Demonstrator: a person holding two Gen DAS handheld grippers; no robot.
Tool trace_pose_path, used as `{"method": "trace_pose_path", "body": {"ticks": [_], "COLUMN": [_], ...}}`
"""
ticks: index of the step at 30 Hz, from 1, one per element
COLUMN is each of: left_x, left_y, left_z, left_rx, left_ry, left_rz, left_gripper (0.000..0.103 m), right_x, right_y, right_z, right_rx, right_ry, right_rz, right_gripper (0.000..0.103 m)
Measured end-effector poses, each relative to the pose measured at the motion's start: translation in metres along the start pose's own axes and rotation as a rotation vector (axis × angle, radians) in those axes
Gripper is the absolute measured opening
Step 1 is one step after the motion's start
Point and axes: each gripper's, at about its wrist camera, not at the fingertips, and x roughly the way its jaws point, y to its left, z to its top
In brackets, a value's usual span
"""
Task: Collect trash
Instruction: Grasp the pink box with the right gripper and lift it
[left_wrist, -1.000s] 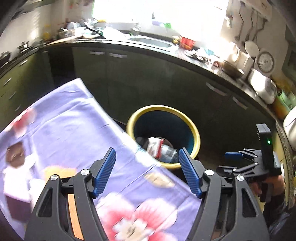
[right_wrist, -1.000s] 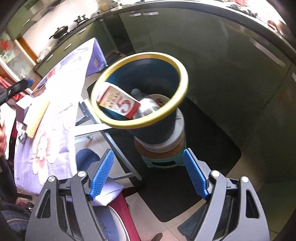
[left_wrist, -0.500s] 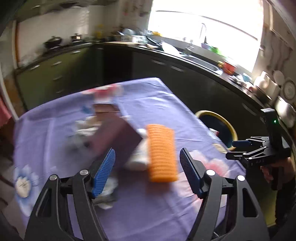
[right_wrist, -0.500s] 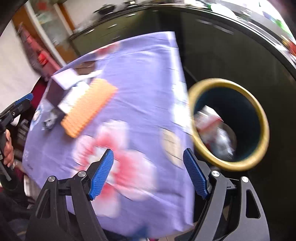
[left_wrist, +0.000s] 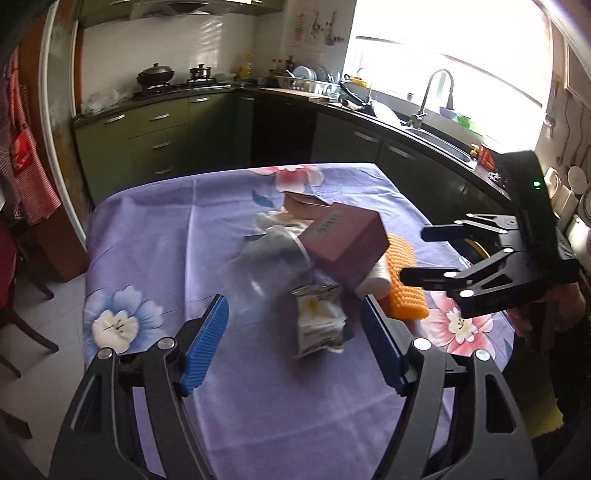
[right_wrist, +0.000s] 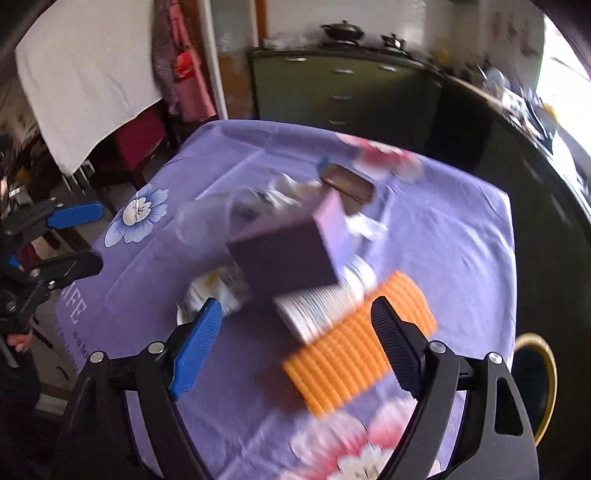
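Both claws swung over table (left_wrist: 155, 236).

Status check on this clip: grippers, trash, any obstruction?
Left gripper open, empty. Right gripper empty, jaws just opening wider. Trash pile on the table: maroon box, clear cup, orange ribbed piece. Bin past the table edge. Nothing blocking.

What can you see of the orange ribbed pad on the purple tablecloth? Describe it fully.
The orange ribbed pad is a flat oblong, seemingly soft plastic or rubber, covered in parallel ridges. It lies flat on the purple floral tablecloth, near the edge by the yellow-rimmed bin. A white ribbed cup on its side lies against it.
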Motion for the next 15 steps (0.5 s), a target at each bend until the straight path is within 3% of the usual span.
{"method": "trace_pose_path", "body": {"ticks": [4, 15], "left_x": [-0.003, 0.002], "left_y": [0.01, 0.022], "left_z": [-0.004, -0.008], "left_rx": [-0.014, -0.029], "left_ry": [0.003, 0.017], "left_rz": [-0.006, -0.036], "left_gripper": [0.07, 0.071], "right_x": [0.017, 0.046], "right_y": [0.02, 0.027], "right_z": [0.012, 0.02], "right_rx": [-0.053, -0.097], "right_ry": [-0.022, -0.02], "right_rz": [-0.05, -0.125], "right_gripper": [0.088, 0.09]}}
